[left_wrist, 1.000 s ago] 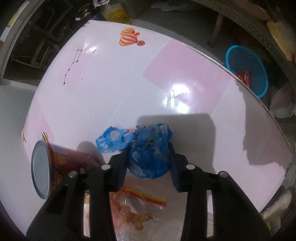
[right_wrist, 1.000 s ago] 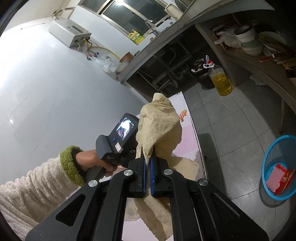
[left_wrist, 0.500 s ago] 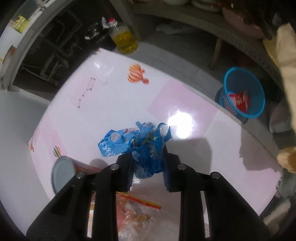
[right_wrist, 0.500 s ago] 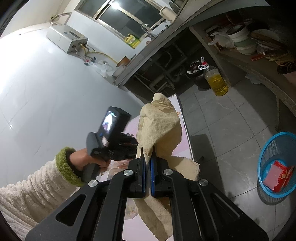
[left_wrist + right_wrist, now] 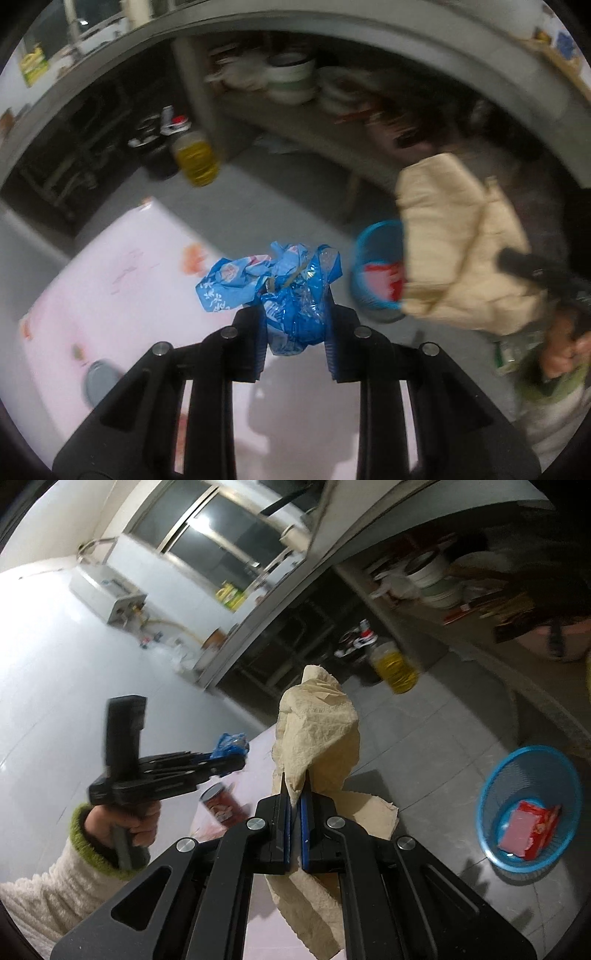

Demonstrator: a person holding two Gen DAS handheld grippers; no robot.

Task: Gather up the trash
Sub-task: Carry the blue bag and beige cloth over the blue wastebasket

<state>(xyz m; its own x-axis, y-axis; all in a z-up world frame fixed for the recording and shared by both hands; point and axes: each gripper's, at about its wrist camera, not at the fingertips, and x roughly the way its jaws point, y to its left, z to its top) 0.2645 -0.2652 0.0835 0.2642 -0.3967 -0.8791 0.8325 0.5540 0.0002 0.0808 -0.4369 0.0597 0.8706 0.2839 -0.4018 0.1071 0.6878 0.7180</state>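
My left gripper point(image 5: 295, 314) is shut on a crumpled blue plastic wrapper point(image 5: 288, 291) and holds it in the air above the pink table point(image 5: 122, 280). It also shows in the right wrist view point(image 5: 229, 757) with the wrapper point(image 5: 231, 744) at its tip. My right gripper point(image 5: 294, 782) is shut on a crumpled beige paper towel point(image 5: 317, 734), also seen in the left wrist view point(image 5: 454, 243). A blue mesh trash basket point(image 5: 530, 808) stands on the floor at the right with a red packet point(image 5: 528, 829) inside; it also shows in the left wrist view point(image 5: 376, 269).
A red snack can point(image 5: 221, 805) lies on the table below the left gripper; its lid end shows in the left wrist view point(image 5: 99, 380). A bottle of yellow oil point(image 5: 393, 664) stands on the grey floor. A shelf with bowls point(image 5: 436, 579) runs along the back.
My left gripper has lifted the blue wrapper off the table and swung up and right toward the basket. The right gripper has kept hold of the paper towel.
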